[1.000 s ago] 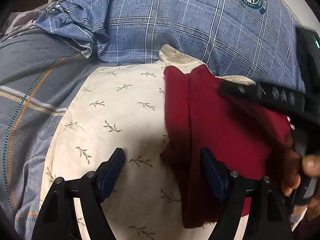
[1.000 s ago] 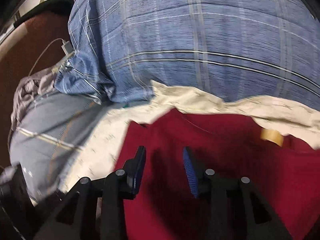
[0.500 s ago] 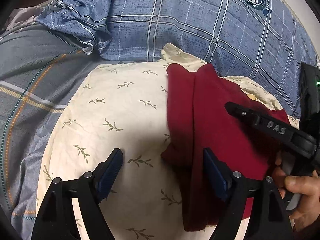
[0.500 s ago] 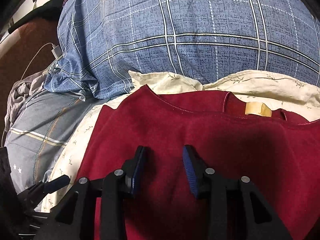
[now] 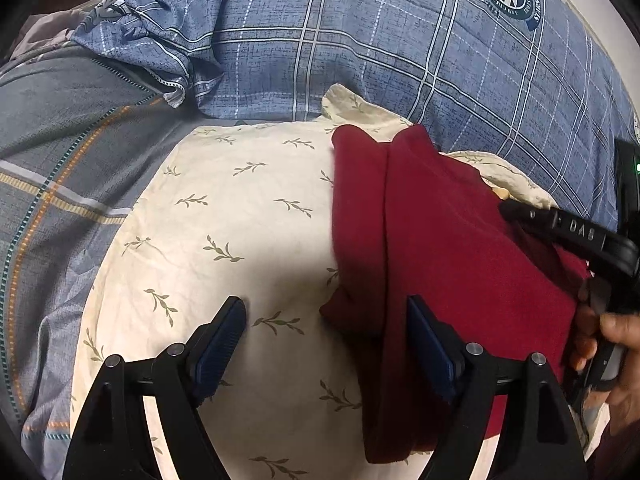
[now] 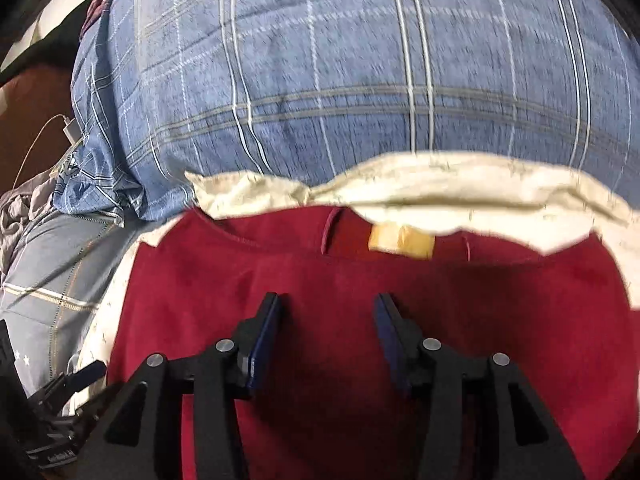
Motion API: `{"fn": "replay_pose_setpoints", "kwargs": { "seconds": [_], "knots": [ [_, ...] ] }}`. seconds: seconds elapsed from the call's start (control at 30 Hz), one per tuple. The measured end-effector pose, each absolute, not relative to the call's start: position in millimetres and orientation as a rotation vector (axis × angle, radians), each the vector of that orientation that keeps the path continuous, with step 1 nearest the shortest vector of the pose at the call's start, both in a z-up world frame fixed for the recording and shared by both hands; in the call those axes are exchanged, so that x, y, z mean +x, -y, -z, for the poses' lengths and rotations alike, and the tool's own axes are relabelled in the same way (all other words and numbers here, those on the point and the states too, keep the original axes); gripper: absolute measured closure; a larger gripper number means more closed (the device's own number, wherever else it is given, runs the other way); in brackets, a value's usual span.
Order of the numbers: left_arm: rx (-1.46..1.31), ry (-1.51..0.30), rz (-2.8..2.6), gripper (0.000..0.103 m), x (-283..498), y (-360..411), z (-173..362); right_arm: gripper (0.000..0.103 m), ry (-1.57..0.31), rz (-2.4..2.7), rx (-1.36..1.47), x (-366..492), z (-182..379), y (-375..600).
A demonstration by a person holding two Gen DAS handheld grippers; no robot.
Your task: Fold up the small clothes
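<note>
A dark red garment [image 5: 448,264] lies partly folded on a cream leaf-print pillow [image 5: 240,232], its left side doubled over in a long strip. In the right wrist view the red garment [image 6: 320,320] fills the lower half, with its neckline and a tan label [image 6: 400,240] at the far edge. My left gripper [image 5: 326,340] is open and empty, straddling the garment's left folded edge low over the pillow. My right gripper [image 6: 328,332] is open and empty just above the garment's middle; it also shows in the left wrist view [image 5: 568,232] at the right, held by a hand.
A large blue plaid pillow [image 5: 400,40] rises behind the cream pillow [image 6: 440,188]. A grey striped bedsheet [image 5: 60,160] spreads to the left. A white charger and cable [image 6: 68,132] lie at the far left by crumpled grey cloth.
My right gripper has drifted over the red garment toward the neckline and opened wider; its view is blurred with motion. My left gripper has stayed nearly still and open.
</note>
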State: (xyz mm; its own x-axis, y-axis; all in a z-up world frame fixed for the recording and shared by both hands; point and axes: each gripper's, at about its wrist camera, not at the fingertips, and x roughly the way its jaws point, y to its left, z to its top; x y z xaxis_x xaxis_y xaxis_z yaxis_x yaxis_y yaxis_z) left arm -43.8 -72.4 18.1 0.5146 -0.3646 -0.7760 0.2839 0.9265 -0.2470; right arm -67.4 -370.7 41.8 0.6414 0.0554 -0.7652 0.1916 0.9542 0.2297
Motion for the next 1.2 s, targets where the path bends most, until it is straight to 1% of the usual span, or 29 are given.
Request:
{"fn": "replay_pose_setpoints", "kwargs": {
  "seconds": [0.07,0.13,0.17,0.2,0.23,0.27,0.37,0.5,0.53,0.57,0.63,0.67,0.7,0.73,0.93,1.0,1.07,1.1,1.2],
  "knots": [
    [-0.089,-0.953,0.390,0.021,-44,72,-18,0.030,-0.906,0.057,0.288,-56,-39,366],
    [-0.084,-0.950,0.389,0.020,-44,73,-17,0.034,-0.994,0.046,0.236,-41,-26,357],
    [-0.083,-0.949,0.389,0.020,-44,74,-17,0.039,-1.003,0.063,0.178,-38,-22,352],
    [-0.082,-0.950,0.389,0.020,-43,74,-17,0.061,-0.979,0.077,0.118,-36,-24,345],
    [-0.083,-0.951,0.389,0.020,-43,73,-17,0.078,-0.960,0.083,0.074,-35,-26,340],
    [-0.083,-0.950,0.389,0.020,-43,73,-17,0.093,-0.954,0.102,0.043,-32,-27,336],
    [-0.081,-0.949,0.389,0.019,-43,74,-16,0.095,-0.949,0.144,0.014,-24,-23,332],
    [-0.082,-0.950,0.389,0.019,-42,74,-16,0.095,-0.942,0.167,-0.042,-22,-18,325],
    [-0.082,-0.951,0.389,0.019,-42,74,-16,0.094,-0.937,0.162,-0.037,-25,-21,325],
    [-0.082,-0.952,0.389,0.019,-42,74,-16,0.088,-0.932,0.154,-0.019,-28,-25,324],
    [-0.083,-0.954,0.389,0.019,-42,73,-17,0.079,-0.924,0.124,0.056,-36,-35,326],
    [-0.083,-0.954,0.389,0.019,-42,73,-17,0.062,-0.920,0.100,0.093,-40,-40,326],
    [-0.084,-0.955,0.388,0.019,-42,73,-17,0.050,-0.915,0.077,0.126,-43,-45,325],
    [-0.085,-0.956,0.388,0.019,-42,73,-17,0.047,-0.904,0.048,0.160,-47,-50,321],
    [-0.099,-0.963,0.395,0.019,-41,71,-16,0.042,-0.930,-0.111,0.262,-33,-61,287],
    [-0.108,-0.968,0.398,0.019,-40,70,-16,0.034,-0.952,-0.151,0.275,-20,-60,269],
    [-0.115,-0.970,0.397,0.019,-39,70,-16,0.030,-0.970,-0.158,0.260,-9,-56,255],
    [-0.117,-0.971,0.396,0.018,-39,70,-16,0.026,-0.988,-0.155,0.240,-1,-51,248],
    [-0.122,-0.973,0.392,0.016,-38,71,-15,0.024,-1.050,-0.123,0.172,18,-35,233]
  ]
}}
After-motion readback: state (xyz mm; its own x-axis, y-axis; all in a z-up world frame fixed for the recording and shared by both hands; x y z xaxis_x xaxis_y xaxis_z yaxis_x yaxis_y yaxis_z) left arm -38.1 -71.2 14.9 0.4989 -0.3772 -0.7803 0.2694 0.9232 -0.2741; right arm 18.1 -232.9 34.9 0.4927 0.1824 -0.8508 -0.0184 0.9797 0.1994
